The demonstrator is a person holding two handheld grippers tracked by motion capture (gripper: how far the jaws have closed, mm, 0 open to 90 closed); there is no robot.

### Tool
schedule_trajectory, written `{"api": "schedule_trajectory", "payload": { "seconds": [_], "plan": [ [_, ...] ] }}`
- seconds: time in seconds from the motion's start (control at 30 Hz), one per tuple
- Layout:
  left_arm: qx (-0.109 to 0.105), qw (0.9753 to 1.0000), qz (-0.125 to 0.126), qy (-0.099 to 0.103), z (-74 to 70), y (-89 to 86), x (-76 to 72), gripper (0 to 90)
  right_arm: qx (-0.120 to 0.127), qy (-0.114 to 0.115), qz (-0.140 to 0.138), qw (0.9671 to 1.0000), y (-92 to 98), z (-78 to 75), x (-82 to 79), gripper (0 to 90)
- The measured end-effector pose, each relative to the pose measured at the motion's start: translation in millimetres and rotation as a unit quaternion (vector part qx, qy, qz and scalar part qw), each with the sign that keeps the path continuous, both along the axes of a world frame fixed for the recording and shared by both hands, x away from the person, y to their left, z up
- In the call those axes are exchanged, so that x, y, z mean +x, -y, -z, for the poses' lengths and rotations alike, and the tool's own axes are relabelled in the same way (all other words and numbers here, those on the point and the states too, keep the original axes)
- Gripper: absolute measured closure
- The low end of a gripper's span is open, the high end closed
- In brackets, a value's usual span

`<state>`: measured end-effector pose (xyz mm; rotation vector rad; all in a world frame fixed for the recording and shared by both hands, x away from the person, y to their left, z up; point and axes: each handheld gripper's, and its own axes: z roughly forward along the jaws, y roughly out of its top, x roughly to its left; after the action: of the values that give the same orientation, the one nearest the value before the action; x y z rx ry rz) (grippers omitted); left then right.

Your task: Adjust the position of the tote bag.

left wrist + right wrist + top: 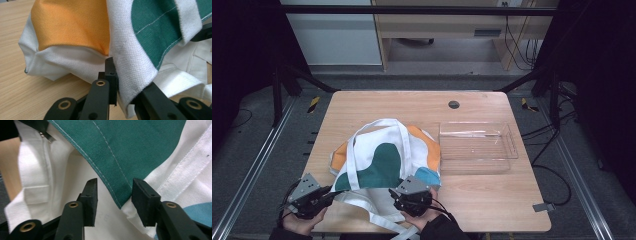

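A white tote bag [382, 155] with green, orange and blue patches lies flat on the wooden table [387, 102], its handle loop [379, 121] towards the far side. At the bag's near left corner, my left gripper [330, 193] is shut on a white and green fold of the bag's rim [130, 75]. My right gripper [396, 193] is at the near middle of the bag. Its jaws stand open [115, 192] around the stitched green hem [117, 187], and the pads are clear of the cloth. A second white strap [379, 218] trails over the table's front edge.
A clear plastic tray [514, 145] stands to the right of the bag and touches its edge. A round cable hole [454, 104] is at the back of the table. Bare wood lies along the far side and the front right.
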<state>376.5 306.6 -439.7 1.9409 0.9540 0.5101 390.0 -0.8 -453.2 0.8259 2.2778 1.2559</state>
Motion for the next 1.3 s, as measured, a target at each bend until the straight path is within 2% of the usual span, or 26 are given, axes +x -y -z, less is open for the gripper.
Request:
{"api": "schedule_trajectory", "payload": {
  "seconds": [0.1, 0.17, 0.23, 0.27, 0.37, 0.43, 0.57, 0.63, 0.7, 0.73, 0.97, 1.3],
  "plan": [
    [-0.001, 1.0, 0.001, 0.0, 0.0, 0.0, -0.1, 84.2, -0.01, 0.008, 0.012, 0.9999, -2.7, 4.2, 3.4, 65.2],
    [-0.002, 1.0, 0.002, 0.001, -0.2, 0.0, -0.3, 84.2, -0.012, 0.007, 0.013, 0.9998, -3.0, 4.4, 3.9, 67.0],
    [-0.001, 1.0, 0.003, 0.002, -0.3, 0.5, -0.5, 84.1, -0.016, 0.011, 0.012, 0.9997, -3.9, 4.4, 4.2, 76.1],
    [0.0, 1.0, 0.003, 0.003, -0.3, 0.7, -0.6, 84.1, -0.016, 0.011, 0.012, 0.9997, -3.9, 4.4, 4.2, 76.1],
    [0.002, 1.0, 0.005, 0.003, 0.3, 1.4, -1.0, 84.0, -0.017, 0.012, 0.014, 0.9997, -3.7, 3.8, 2.9, 83.3],
    [0.003, 1.0, 0.006, 0.002, 0.8, 2.3, -1.1, 83.8, -0.013, 0.004, 0.016, 0.9998, -2.3, 2.4, 3.6, 86.9],
    [0.005, 1.0, 0.006, 0.003, 0.9, 3.0, -1.3, 83.6, -0.008, -0.005, 0.015, 0.9998, -0.1, 0.0, 5.3, 87.8],
    [0.005, 1.0, 0.006, 0.003, 0.9, 3.1, -1.4, 83.5, 0.002, -0.016, 0.012, 0.9998, 2.2, -5.9, 6.0, 88.0],
    [0.004, 1.0, 0.005, 0.004, 0.7, 3.1, -1.5, 83.5, 0.005, -0.016, 0.011, 0.9998, 2.7, -7.8, 5.9, 88.0],
    [0.004, 1.0, 0.004, 0.004, 0.7, 3.0, -1.5, 83.5, 0.014, -0.015, 0.008, 0.9998, 4.4, -13.9, 4.7, 88.0],
    [0.004, 1.0, 0.001, 0.005, 0.2, 4.4, -2.0, 83.3, 0.033, -0.006, 0.006, 0.9994, 11.3, -29.0, 0.6, 88.2],
    [0.001, 1.0, 0.002, 0.008, -1.7, 7.8, -2.6, 82.8, 0.056, 0.01, 0.015, 0.9983, 17.3, -55.3, -3.4, 88.3]
  ]
}}
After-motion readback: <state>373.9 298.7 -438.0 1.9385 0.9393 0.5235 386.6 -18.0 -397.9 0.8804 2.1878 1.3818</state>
